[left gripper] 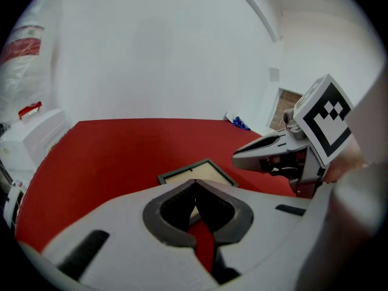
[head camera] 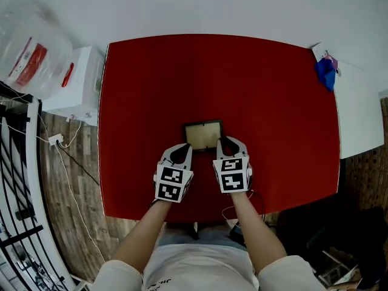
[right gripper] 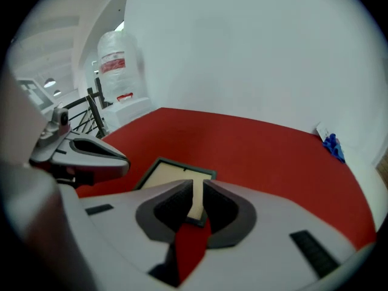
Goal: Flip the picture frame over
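Observation:
A small dark picture frame [head camera: 203,135] with a cream panel facing up sits on the red tabletop [head camera: 145,90], just beyond my two grippers. My right gripper [head camera: 225,142] is at its near right corner. In the right gripper view the frame's edge [right gripper: 195,202] runs between the jaws of the right gripper [right gripper: 197,183], which are shut on it. My left gripper [head camera: 185,149] is at the near left corner. In the left gripper view the tips of the left gripper [left gripper: 194,182] touch each other, and the frame [left gripper: 197,172] lies just past them, a corner showing in the gap behind.
A blue object [head camera: 325,73] lies on a white surface [head camera: 357,120] right of the red top. At the left stand a white box [head camera: 82,80] and a large water bottle [head camera: 30,56]. Cables [head camera: 57,141] trail over the wooden floor, and a black rack [head camera: 18,180] stands beside them.

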The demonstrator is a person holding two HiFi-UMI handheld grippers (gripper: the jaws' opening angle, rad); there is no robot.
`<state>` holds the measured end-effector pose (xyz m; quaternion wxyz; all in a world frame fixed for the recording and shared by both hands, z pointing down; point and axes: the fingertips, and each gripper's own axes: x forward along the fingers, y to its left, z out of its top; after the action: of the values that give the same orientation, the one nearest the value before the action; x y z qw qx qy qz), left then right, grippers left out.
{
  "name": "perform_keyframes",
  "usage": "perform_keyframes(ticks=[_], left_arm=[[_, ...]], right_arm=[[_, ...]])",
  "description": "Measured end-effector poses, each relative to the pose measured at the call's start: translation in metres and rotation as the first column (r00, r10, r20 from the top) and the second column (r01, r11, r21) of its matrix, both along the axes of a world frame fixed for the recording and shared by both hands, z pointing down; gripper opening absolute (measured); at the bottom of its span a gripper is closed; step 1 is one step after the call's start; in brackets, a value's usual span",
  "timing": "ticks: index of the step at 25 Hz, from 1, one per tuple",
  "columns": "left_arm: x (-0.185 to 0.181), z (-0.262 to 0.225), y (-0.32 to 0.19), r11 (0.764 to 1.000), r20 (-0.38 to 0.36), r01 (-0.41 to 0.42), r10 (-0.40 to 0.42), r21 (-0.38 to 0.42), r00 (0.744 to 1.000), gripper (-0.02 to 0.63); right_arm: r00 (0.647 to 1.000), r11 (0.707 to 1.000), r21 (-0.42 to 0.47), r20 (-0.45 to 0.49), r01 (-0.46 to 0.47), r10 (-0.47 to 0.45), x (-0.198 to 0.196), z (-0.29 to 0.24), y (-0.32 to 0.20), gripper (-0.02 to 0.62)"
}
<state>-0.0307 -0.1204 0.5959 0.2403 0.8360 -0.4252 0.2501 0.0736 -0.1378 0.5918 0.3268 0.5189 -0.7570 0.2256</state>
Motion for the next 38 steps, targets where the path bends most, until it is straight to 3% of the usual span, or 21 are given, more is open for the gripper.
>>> perform_keyframes(ticks=[4, 9, 16, 23, 38], left_arm=[[-0.008, -0.047, 0.041, 0.999, -0.046, 0.042, -0.042, -0.003, 0.998, 0.006], [-0.018, -0.103, 0.088, 0.996, -0.058, 0.083, -0.080, 0.043, 0.995, 0.006], [-0.026, -0.118, 0.126, 0.978, -0.103, 0.198, -0.191, 0.060, 0.976, 0.006], [-0.025, -0.140, 0.127, 0.972, -0.099, 0.194, -0.182, 0.130, 0.978, 0.006], [-0.024, -0.148, 0.144, 0.971, -0.107, 0.185, -0.170, 0.150, 0.980, 0.006]], right_arm=[[0.997, 0.999, 0.006, 0.064, 0.036, -0.037, -0.015, -0.041, 0.047, 0.045], [0.995, 0.996, 0.063, 0.070, 0.062, -0.066, -0.017, -0.089, 0.101, 0.006], [0.989, 0.997, 0.073, 0.151, -0.011, 0.000, -0.004, -0.110, 0.144, 0.005], [0.985, 0.996, 0.090, 0.170, -0.027, 0.011, -0.001, -0.116, 0.161, 0.005], [0.987, 0.993, 0.112, 0.162, -0.029, 0.010, -0.006, -0.122, 0.178, 0.003]])
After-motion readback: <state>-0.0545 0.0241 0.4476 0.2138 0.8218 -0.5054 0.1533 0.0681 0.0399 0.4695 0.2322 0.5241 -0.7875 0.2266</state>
